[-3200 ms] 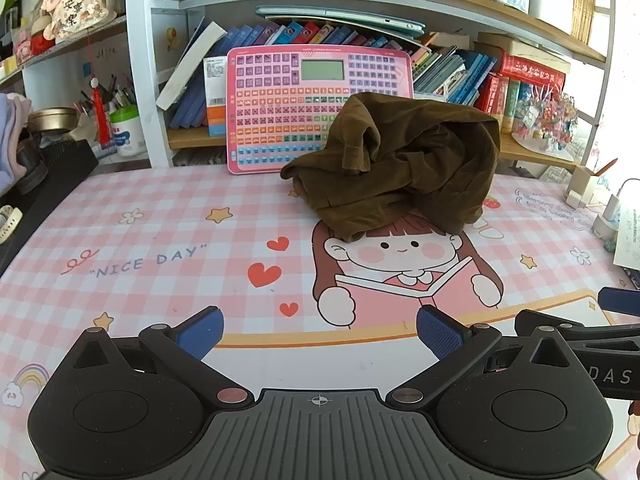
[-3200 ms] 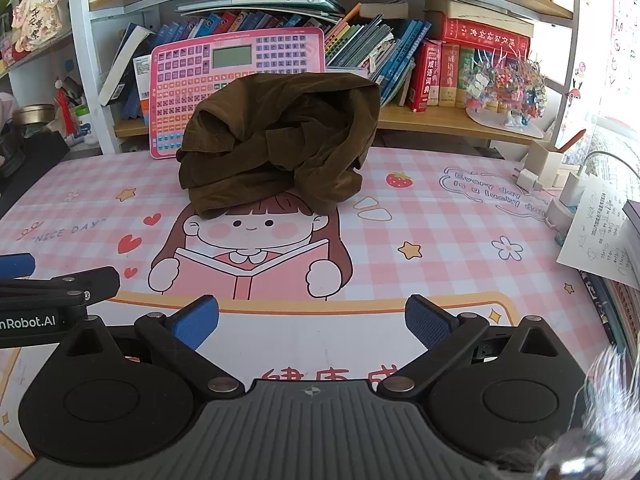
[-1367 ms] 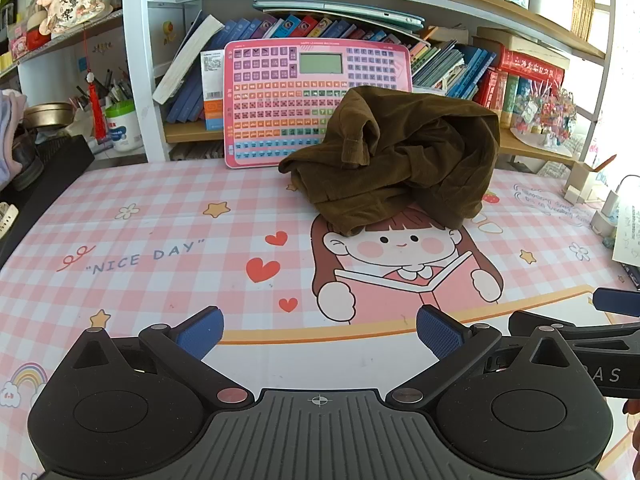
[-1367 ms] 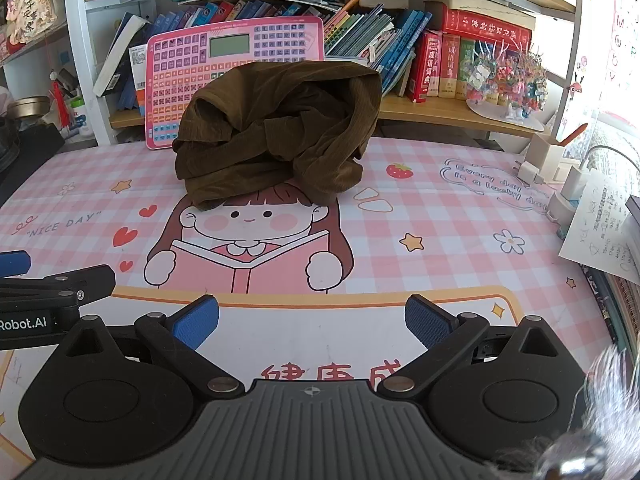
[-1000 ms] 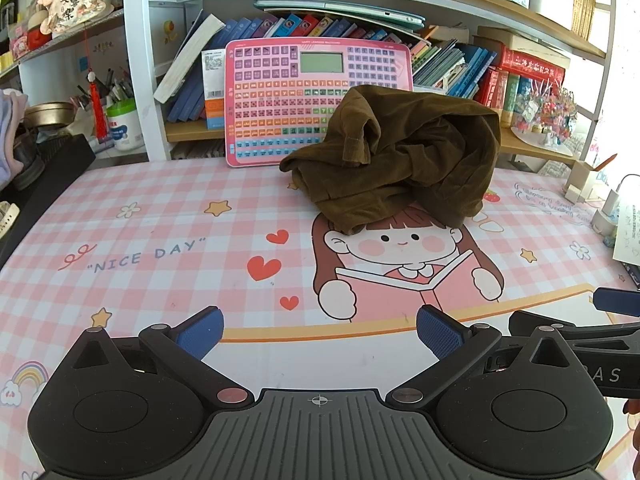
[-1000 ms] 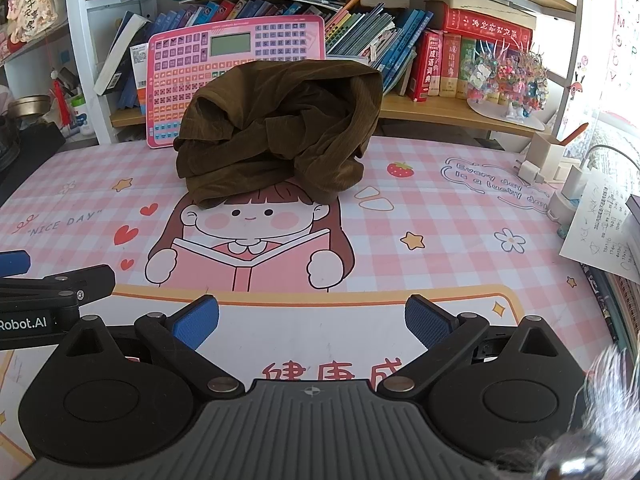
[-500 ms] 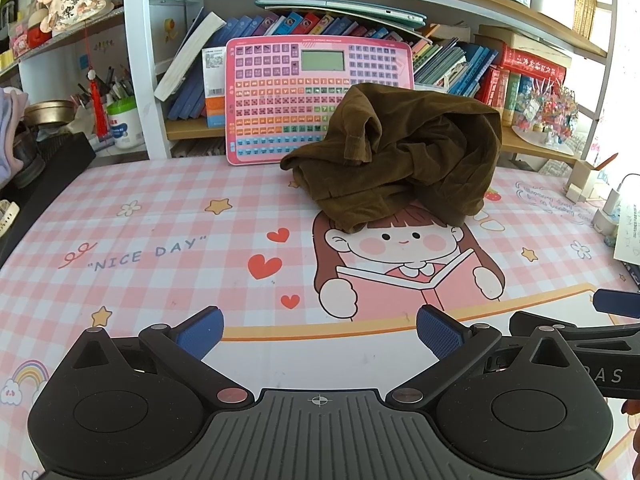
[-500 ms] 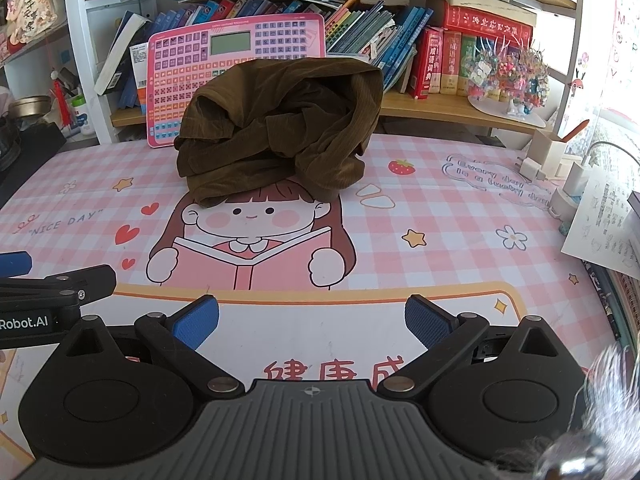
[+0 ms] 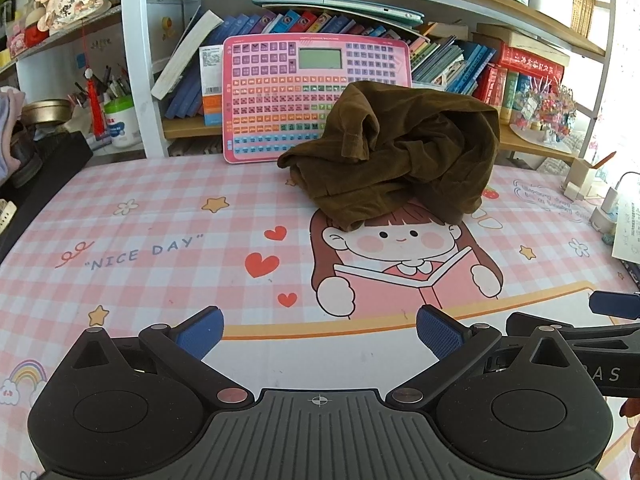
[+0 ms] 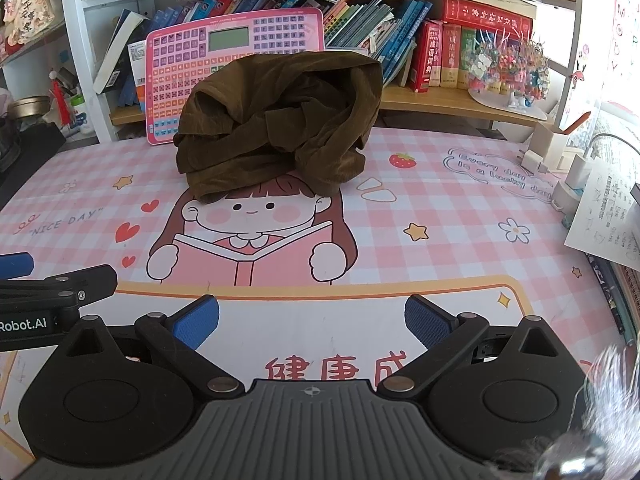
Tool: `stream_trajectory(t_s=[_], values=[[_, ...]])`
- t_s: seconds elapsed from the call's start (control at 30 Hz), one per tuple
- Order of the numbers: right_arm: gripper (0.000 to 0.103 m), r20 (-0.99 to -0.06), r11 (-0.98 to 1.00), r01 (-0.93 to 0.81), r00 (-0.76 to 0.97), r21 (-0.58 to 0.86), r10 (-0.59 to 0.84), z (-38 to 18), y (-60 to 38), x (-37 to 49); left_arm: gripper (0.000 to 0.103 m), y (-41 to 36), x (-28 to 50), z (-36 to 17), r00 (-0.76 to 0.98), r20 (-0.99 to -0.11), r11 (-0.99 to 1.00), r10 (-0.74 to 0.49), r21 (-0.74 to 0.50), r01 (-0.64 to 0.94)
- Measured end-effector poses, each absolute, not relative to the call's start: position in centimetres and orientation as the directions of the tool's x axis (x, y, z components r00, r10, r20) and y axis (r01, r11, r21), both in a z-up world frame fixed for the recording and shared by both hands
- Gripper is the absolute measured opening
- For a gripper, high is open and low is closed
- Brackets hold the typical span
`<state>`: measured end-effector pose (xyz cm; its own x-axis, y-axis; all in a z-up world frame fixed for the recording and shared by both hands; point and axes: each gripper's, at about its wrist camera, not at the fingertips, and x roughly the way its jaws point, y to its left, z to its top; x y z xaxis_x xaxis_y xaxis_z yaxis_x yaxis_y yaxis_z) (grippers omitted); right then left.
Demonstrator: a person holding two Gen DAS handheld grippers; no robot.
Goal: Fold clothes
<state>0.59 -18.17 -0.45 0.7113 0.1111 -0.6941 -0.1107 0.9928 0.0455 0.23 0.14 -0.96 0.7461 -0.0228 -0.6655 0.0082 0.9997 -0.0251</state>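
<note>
A crumpled brown garment (image 9: 396,160) lies in a heap at the back of the pink checked desk mat (image 9: 160,240), above the printed cartoon girl; it also shows in the right wrist view (image 10: 280,128). My left gripper (image 9: 319,330) is open and empty, low over the mat's front edge, well short of the garment. My right gripper (image 10: 312,320) is open and empty too, beside the left one. Each gripper's side shows at the edge of the other's view.
A pink toy keyboard board (image 9: 316,92) leans on the bookshelf behind the garment. Books fill the shelf (image 10: 440,52). A flower ornament (image 10: 508,68), chargers (image 10: 572,168) and papers (image 10: 608,216) sit at the right. Dark objects (image 9: 36,168) line the left edge.
Both grippers have stayed open near the front edge, with only slight drift of the views. The garment has not moved.
</note>
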Motion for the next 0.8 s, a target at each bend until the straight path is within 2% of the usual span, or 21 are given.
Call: stream_trajectory(t_s=[0.8], values=[[0.098, -0.69, 0.995, -0.097, 0.718, 0.031, 0.092, -0.62, -18.24, 0.35, 0.103, -0.42, 0.15, -1.17, 0.755, -0.655, 0.999, -0.034, -0.019, 0.029]])
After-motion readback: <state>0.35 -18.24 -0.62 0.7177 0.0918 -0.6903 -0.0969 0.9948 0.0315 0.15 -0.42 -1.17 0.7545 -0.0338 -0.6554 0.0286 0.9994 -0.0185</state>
